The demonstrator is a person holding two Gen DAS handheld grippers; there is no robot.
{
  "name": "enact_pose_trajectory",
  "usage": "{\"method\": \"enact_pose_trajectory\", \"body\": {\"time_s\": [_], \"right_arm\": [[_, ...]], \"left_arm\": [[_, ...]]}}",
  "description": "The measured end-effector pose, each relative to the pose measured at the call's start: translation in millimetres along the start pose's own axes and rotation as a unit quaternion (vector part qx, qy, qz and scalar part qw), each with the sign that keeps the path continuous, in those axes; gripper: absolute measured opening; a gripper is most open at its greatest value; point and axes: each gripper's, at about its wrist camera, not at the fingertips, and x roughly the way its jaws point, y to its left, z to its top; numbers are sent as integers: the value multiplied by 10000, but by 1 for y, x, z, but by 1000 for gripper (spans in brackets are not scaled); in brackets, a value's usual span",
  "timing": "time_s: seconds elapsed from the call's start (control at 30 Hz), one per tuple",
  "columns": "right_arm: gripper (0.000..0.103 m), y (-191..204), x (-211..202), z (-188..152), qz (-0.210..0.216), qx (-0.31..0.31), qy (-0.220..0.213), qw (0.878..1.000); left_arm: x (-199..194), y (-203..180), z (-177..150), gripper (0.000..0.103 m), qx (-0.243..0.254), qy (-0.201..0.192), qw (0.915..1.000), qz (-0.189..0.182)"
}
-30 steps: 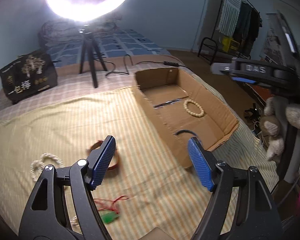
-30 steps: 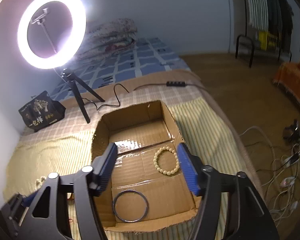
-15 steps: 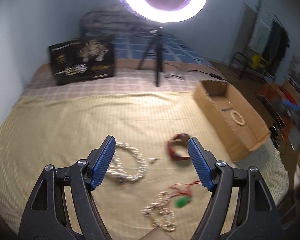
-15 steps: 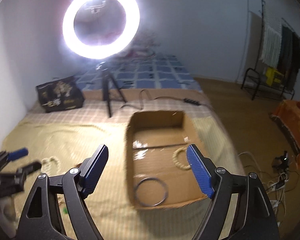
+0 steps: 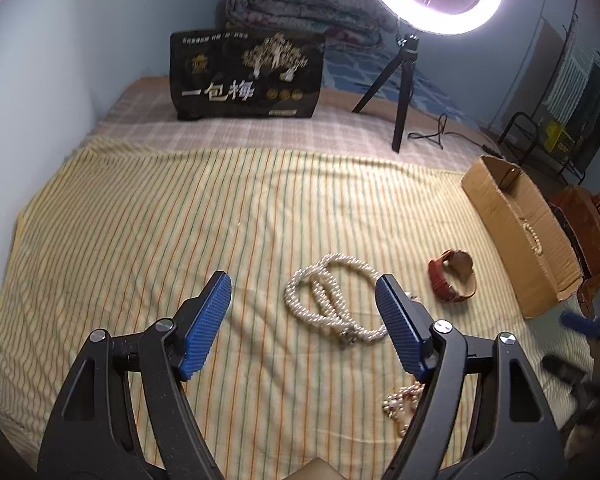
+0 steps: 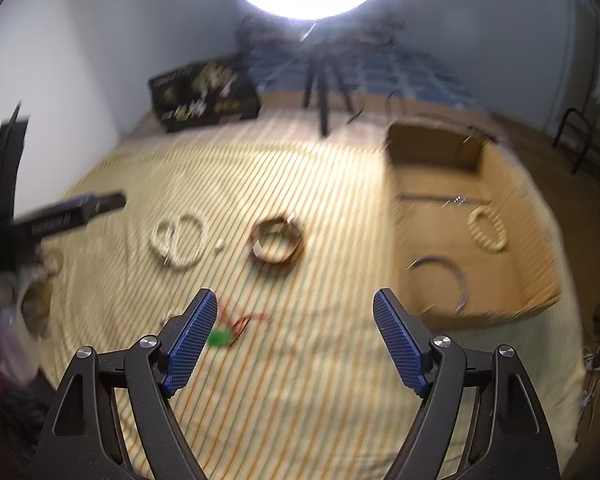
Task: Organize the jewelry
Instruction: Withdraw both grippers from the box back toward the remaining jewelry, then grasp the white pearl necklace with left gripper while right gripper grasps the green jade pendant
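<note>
My left gripper (image 5: pixel 303 292) is open and empty, low over the striped cloth. A white pearl necklace (image 5: pixel 332 296) lies coiled just beyond and between its fingertips. To the right a red-brown bracelet (image 5: pixel 452 276) lies in front of the cardboard box (image 5: pixel 500 208). A small bead strand (image 5: pixel 400 404) peeks out by the right finger. The right wrist view is blurred. My right gripper (image 6: pixel 295 296) is open and empty above the cloth, with a green pendant on red cord (image 6: pixel 220 336) by its left finger. The box (image 6: pixel 432 152) holds a bead bracelet (image 6: pixel 488 228) and a metal bangle (image 6: pixel 440 284).
A ring light on a tripod (image 5: pixel 404 92) stands at the back of the bed beside a black printed bag (image 5: pixel 248 76) and a folded quilt (image 5: pixel 300 8). A wall (image 5: pixel 60 60) borders the left side. A clothes rack (image 5: pixel 572 92) stands far right.
Both views swung left, away from the box and over the striped cloth. The pearl necklace now sits in front of the left gripper. The right gripper's jaws spread a little wider.
</note>
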Motion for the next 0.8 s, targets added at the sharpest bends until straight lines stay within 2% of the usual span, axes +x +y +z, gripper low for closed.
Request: {"method": "enact_pose_trajectory", "body": {"time_s": [0.17, 0.33, 0.37, 0.43, 0.5, 0.63, 0.8], "right_arm": [[80, 23, 24, -17, 114, -391, 362, 9985], [70, 36, 40, -25, 224, -575, 625, 9961], [68, 38, 43, -27, 219, -605, 668, 9957], [63, 39, 47, -29, 215, -626, 726, 9952], [59, 39, 50, -30, 218, -618, 775, 9948], [56, 37, 54, -30, 234, -605, 838, 9944], [56, 41, 59, -30, 282, -654, 866, 9937]], "left_arm": [[9, 5, -6, 77, -69, 152, 9999, -13], [26, 9, -8, 76, -172, 356, 9992, -2], [28, 11, -9, 72, -203, 381, 9991, 8], [35, 14, -9, 66, -278, 480, 9985, 31], [42, 16, -9, 65, -325, 539, 9980, 57], [53, 14, -11, 62, -332, 640, 9974, 56], [58, 10, -13, 62, -511, 741, 9958, -175]]}}
